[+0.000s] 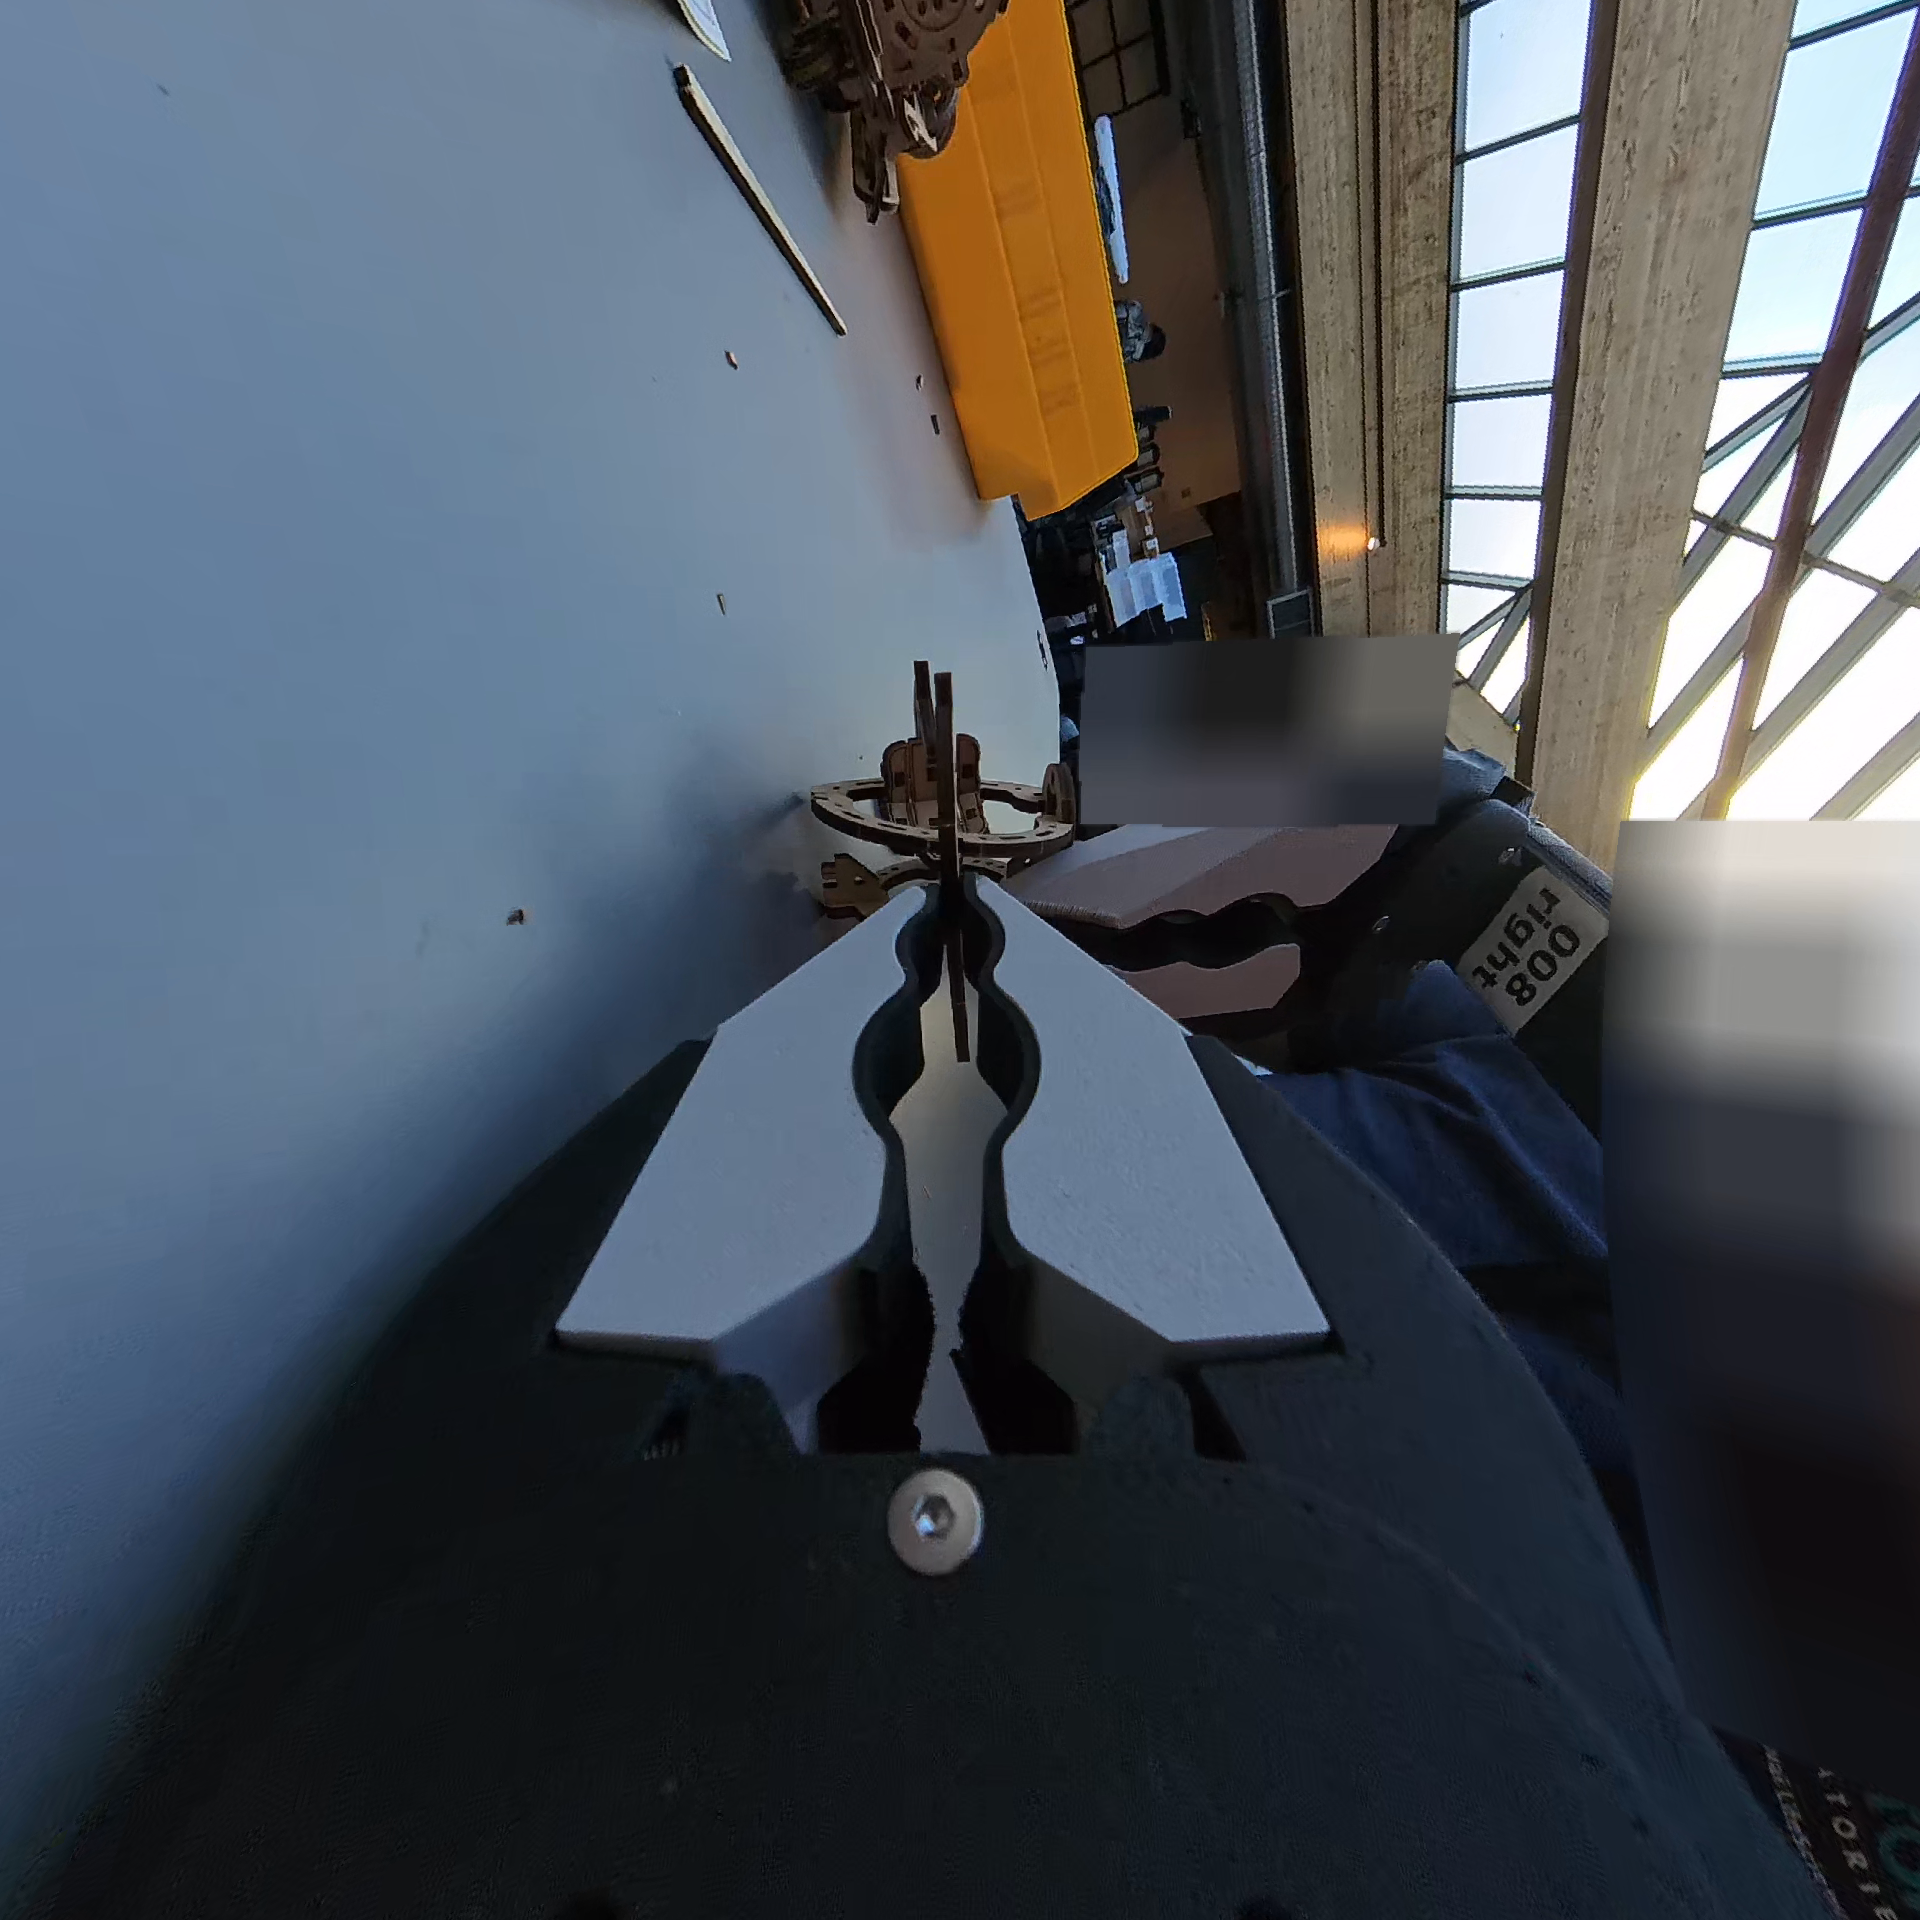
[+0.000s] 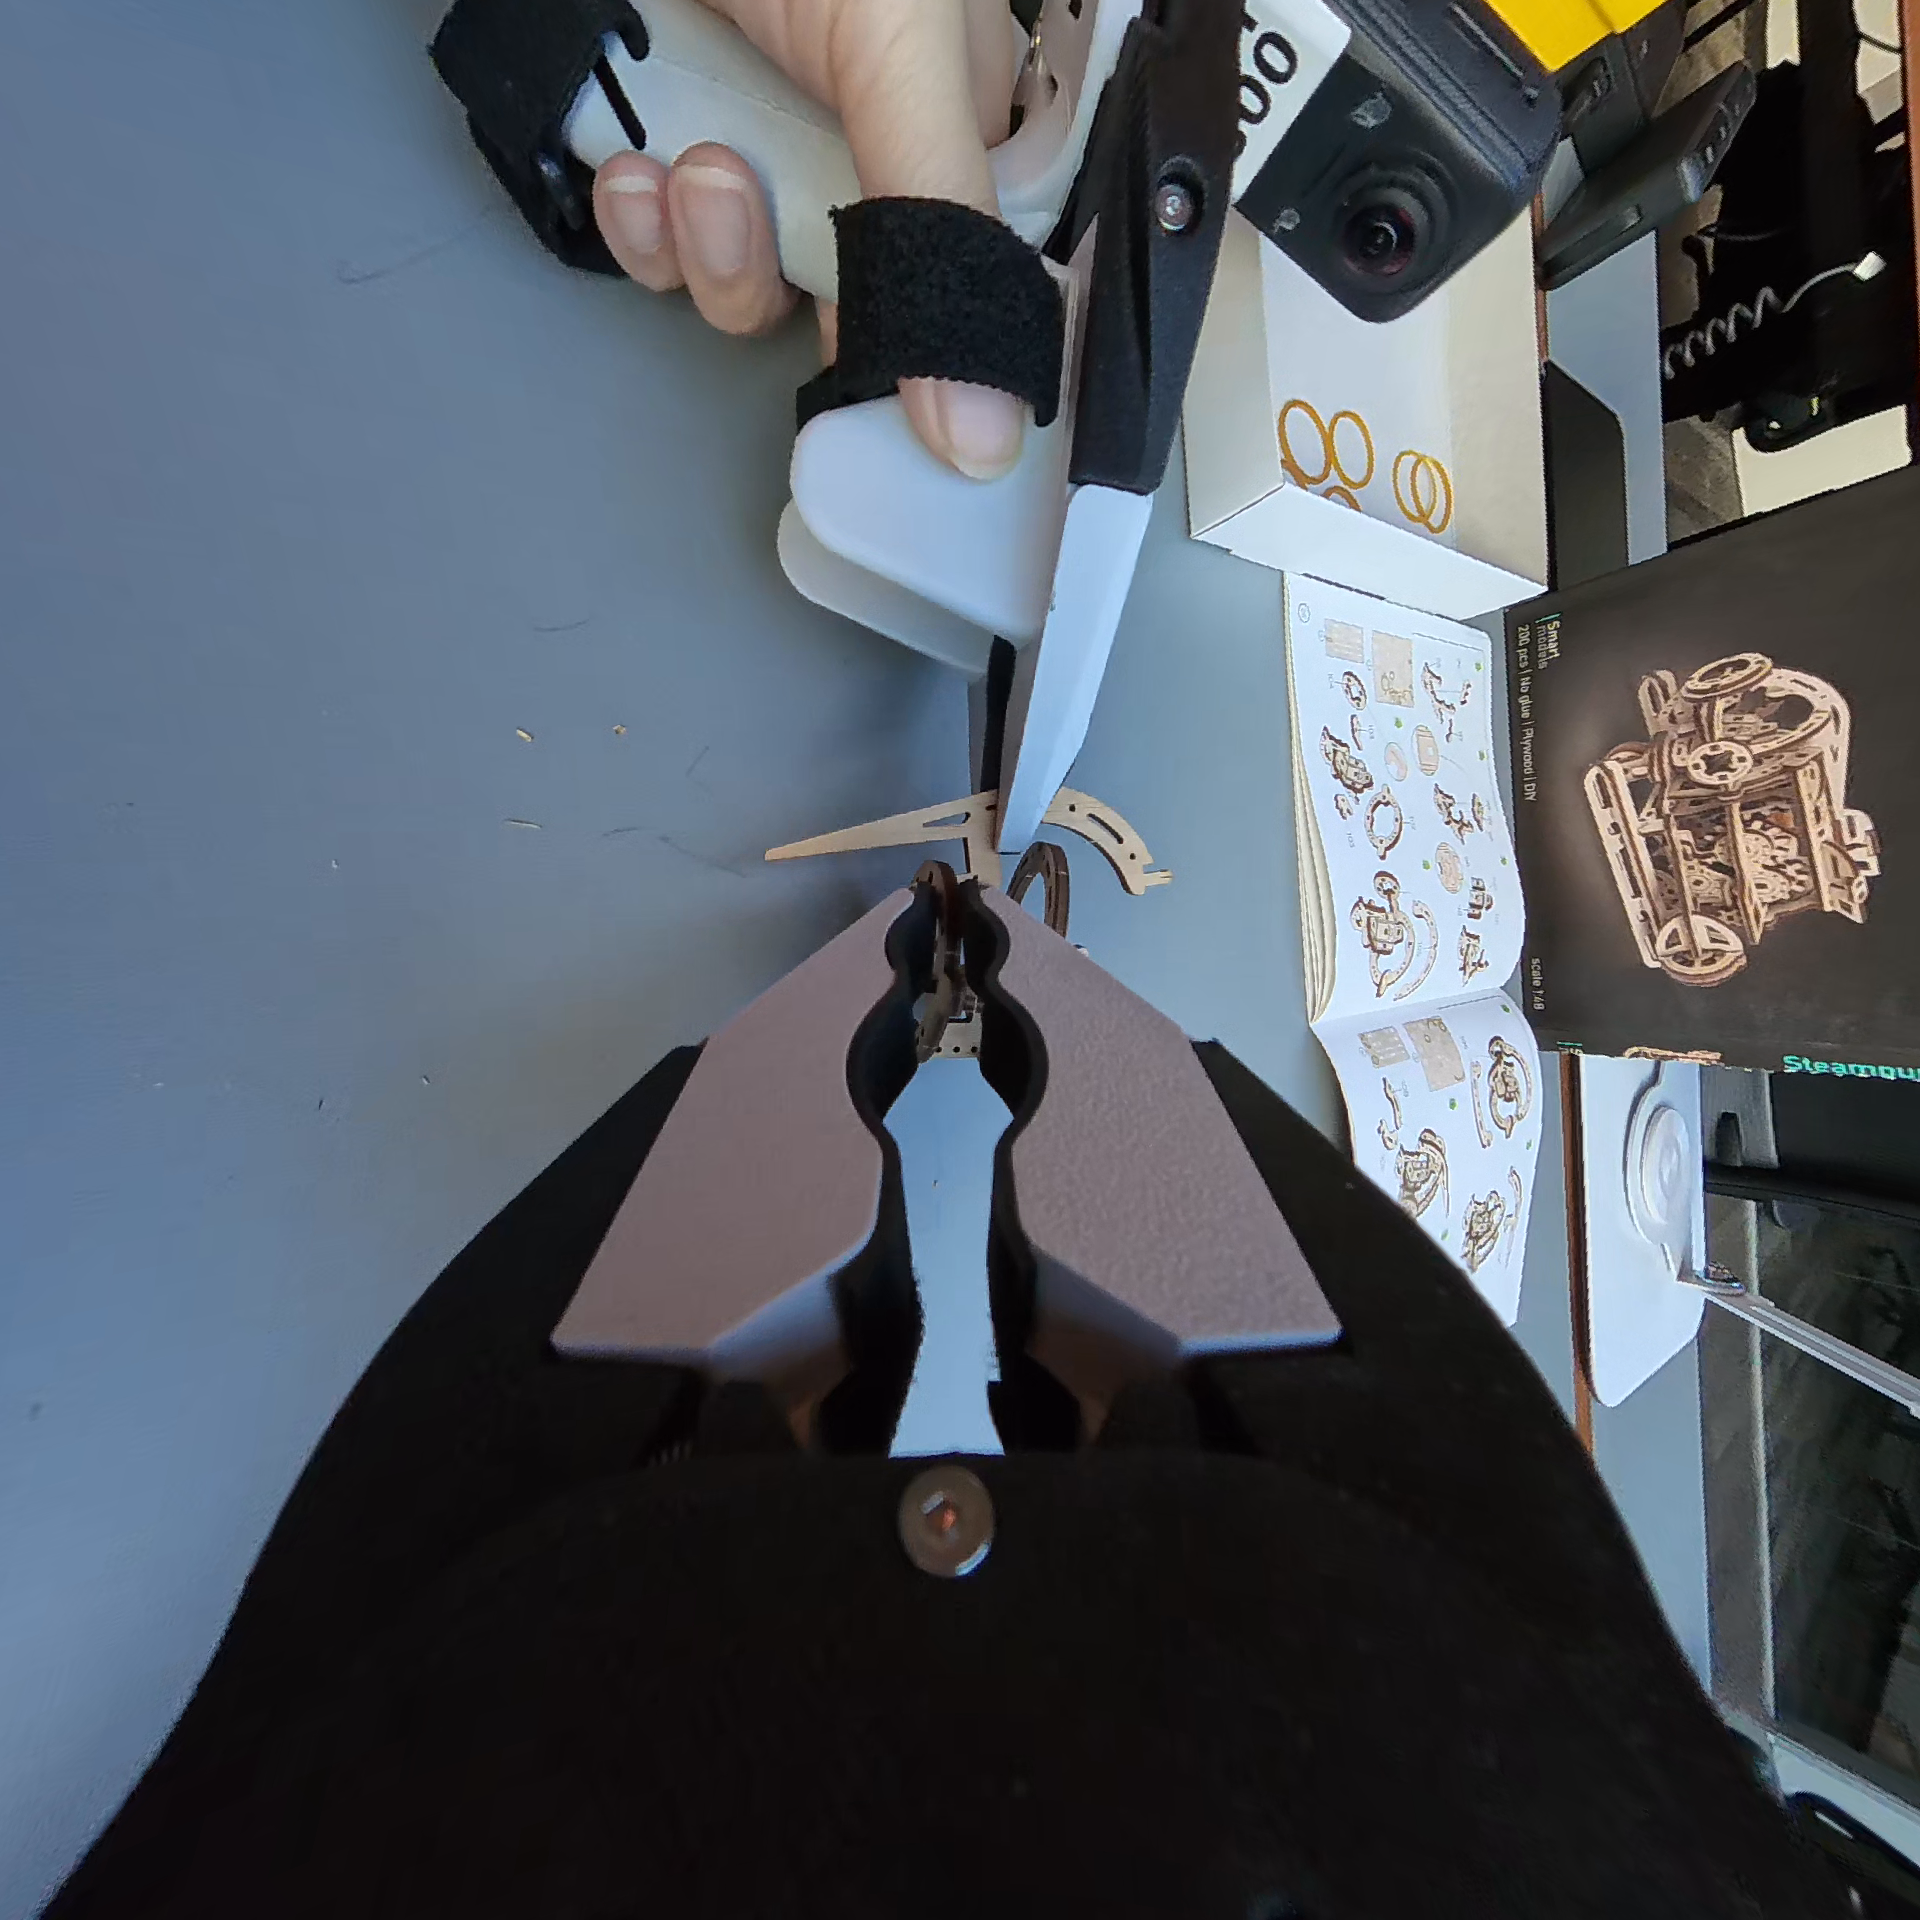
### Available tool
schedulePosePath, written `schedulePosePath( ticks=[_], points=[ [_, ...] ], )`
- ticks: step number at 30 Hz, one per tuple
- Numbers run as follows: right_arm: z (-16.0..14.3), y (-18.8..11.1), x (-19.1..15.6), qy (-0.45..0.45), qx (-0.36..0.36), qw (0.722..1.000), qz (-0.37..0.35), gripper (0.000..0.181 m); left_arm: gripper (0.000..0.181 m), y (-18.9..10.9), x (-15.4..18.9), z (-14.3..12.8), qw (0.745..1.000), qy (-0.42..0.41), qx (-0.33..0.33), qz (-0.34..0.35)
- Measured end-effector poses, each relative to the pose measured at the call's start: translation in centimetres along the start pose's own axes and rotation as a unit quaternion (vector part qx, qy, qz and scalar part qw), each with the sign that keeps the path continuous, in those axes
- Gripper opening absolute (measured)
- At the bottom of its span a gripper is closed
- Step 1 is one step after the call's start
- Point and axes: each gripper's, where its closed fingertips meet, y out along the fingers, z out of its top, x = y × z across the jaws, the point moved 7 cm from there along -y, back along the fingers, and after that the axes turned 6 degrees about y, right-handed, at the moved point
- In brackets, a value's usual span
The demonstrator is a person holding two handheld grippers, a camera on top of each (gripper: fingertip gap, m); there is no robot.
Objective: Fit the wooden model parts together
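My left gripper (image 1: 948, 896) is shut on a thin flat wooden piece (image 1: 954, 977), seen edge-on and sticking out past the tips. In the right wrist view this piece (image 2: 894, 836) is a pointed arm with a slotted arc, held by the left gripper (image 2: 1013, 826) coming down from above. My right gripper (image 2: 948, 902) is shut on a small wooden sub-assembly (image 2: 940, 982) with a ring (image 2: 1041, 883). That sub-assembly (image 1: 940, 816) sits just beyond the flat piece, close to or touching it. The right gripper (image 1: 1101, 923) enters from the right.
Grey table (image 2: 312, 727). Open instruction booklet (image 2: 1413, 914), black model box (image 2: 1714, 790) and white box (image 2: 1371, 457) lie to the right. A yellow bin (image 1: 1023, 270), a built wooden model (image 1: 883, 62) and a wooden strip (image 1: 758, 197) are farther off. Small wood chips are scattered about. My left and right fingertips are right by each other.
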Motion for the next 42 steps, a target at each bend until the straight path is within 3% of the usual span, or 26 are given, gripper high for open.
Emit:
schedulePosePath(
  ticks=[25,42],
  points=[
    [0.4,1.2,-0.6,-0.022,-0.044,0.997,-0.053,0.018,0.0,0.1,0.1,0.0,1.0,0.013,-0.013,0.017],
    [0.2,1.1,-1.0,-0.025,-0.077,0.996,-0.047,0.022,0.0,0.5,0.3,-0.3,1.0,0.013,-0.016,0.014]
  ],
)
